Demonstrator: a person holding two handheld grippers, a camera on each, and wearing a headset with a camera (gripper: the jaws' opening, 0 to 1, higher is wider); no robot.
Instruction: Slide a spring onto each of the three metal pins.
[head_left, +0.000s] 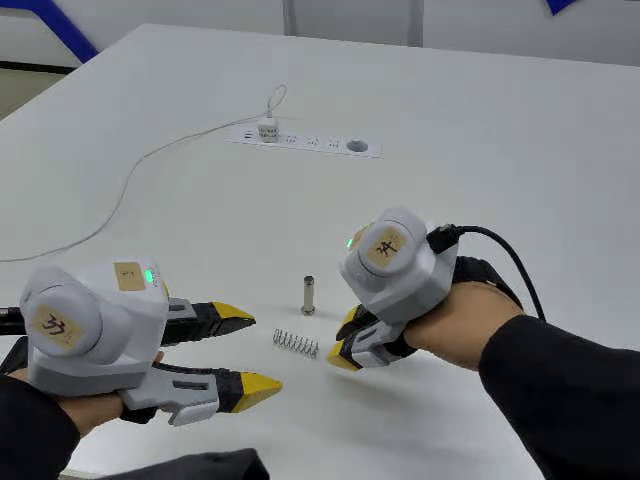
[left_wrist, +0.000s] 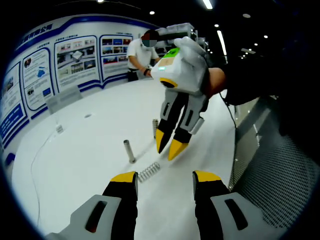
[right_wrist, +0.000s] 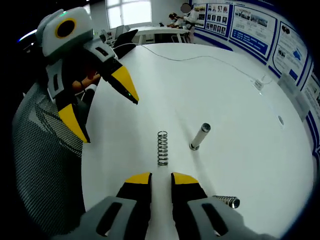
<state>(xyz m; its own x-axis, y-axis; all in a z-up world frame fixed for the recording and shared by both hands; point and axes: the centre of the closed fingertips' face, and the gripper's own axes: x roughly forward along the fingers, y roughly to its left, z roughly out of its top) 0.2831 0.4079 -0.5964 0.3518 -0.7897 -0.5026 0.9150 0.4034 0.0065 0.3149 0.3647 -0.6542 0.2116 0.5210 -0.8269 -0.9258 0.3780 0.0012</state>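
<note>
One bare metal pin (head_left: 308, 295) (left_wrist: 129, 151) (right_wrist: 199, 136) stands upright on the white table. A loose spring (head_left: 296, 343) (left_wrist: 149, 171) (right_wrist: 162, 148) lies flat just in front of it. My right gripper (head_left: 344, 340) (right_wrist: 161, 179) hovers low right of the spring, empty, its yellow tips a narrow gap apart and pointing at it. My left gripper (head_left: 248, 350) (left_wrist: 165, 176) is held left of the spring, jaws wide apart and empty. A second pin (left_wrist: 155, 126) (right_wrist: 227, 201), seemingly with coils on it, stands close by the right gripper.
A white power strip (head_left: 300, 141) (right_wrist: 258, 84) with a plug and a long cable (head_left: 130, 180) lies farther back on the table (head_left: 480, 150). A person (left_wrist: 140, 52) stands beyond the table's far end. The near table edge runs under my arms.
</note>
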